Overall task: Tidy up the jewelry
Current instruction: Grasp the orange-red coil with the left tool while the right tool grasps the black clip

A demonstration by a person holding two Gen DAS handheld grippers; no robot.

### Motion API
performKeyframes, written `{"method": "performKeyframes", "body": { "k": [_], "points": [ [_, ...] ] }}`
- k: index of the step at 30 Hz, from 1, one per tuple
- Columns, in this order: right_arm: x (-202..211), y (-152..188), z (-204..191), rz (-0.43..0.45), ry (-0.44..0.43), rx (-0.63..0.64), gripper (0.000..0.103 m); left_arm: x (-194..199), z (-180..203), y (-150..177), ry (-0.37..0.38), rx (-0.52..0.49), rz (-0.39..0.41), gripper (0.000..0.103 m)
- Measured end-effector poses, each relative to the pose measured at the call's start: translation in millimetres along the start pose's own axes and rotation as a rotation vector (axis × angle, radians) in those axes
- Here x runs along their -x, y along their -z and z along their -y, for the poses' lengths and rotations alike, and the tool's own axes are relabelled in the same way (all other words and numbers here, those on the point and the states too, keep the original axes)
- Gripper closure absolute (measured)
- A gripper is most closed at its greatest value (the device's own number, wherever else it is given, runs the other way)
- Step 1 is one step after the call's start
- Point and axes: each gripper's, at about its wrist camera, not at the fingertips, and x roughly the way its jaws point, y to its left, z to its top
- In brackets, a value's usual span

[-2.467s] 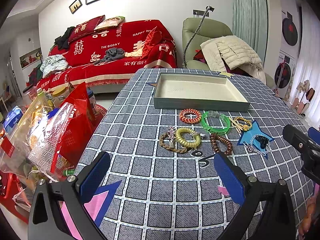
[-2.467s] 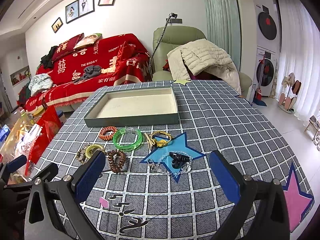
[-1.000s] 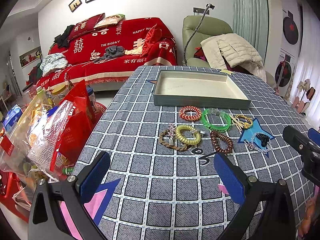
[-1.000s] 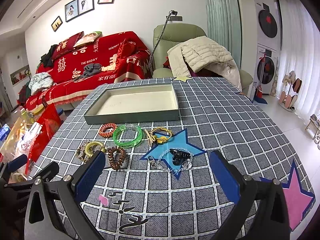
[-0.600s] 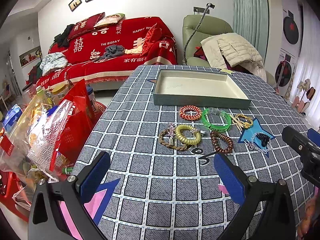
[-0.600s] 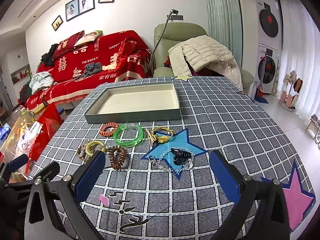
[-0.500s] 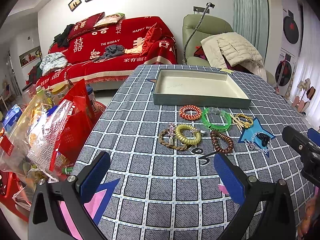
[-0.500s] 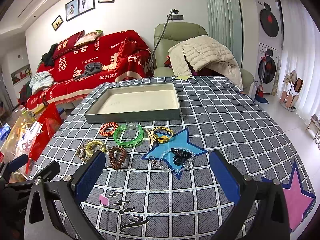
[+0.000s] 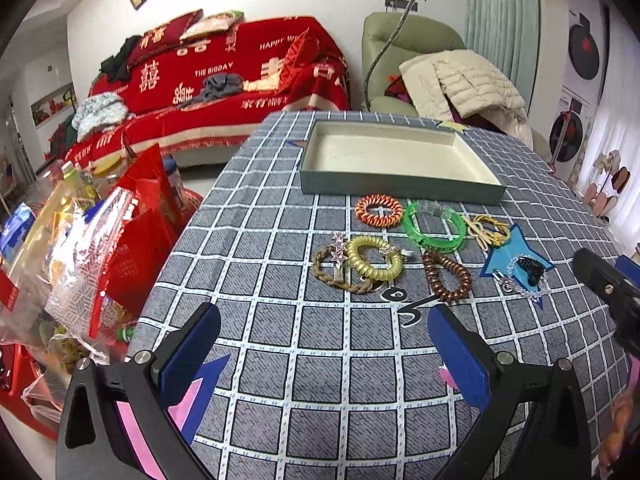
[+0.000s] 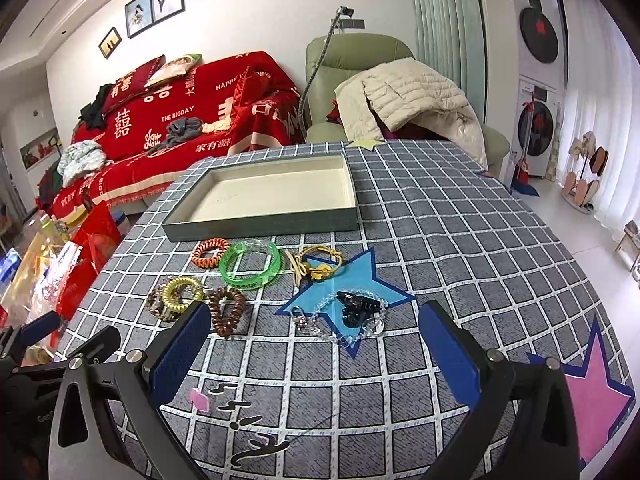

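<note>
A checked table (image 10: 460, 240) carries an empty grey tray (image 10: 264, 222), with bracelets and hair ties, among them a green bangle (image 10: 250, 266), lying just before it; left gripper (image 9: 324, 350) and right gripper (image 10: 316, 344) hover wide apart, holding nothing

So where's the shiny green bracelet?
The green bracelet lies on the checked tablecloth just in front of the empty tray, between the orange coil hair tie on its left and the yellow cord bracelet on its right.
</note>
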Motion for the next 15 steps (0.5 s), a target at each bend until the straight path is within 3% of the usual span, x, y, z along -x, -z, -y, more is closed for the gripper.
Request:
{"method": "performKeyframes", "body": {
  "k": [7,15],
  "points": [
    [-22.7,-11.3,27.9,-0.1,0.032,-0.029,0.0,-38.0,-11.6,-23.6,0.073,0.046,-0.126,0.0],
    [-66.4,-16.1,60.0,-0.268,0.039,-0.092,0.0,-87.8,-4.2,-74.1,0.066,0.021,-0.146,0.0]
  ]
}}
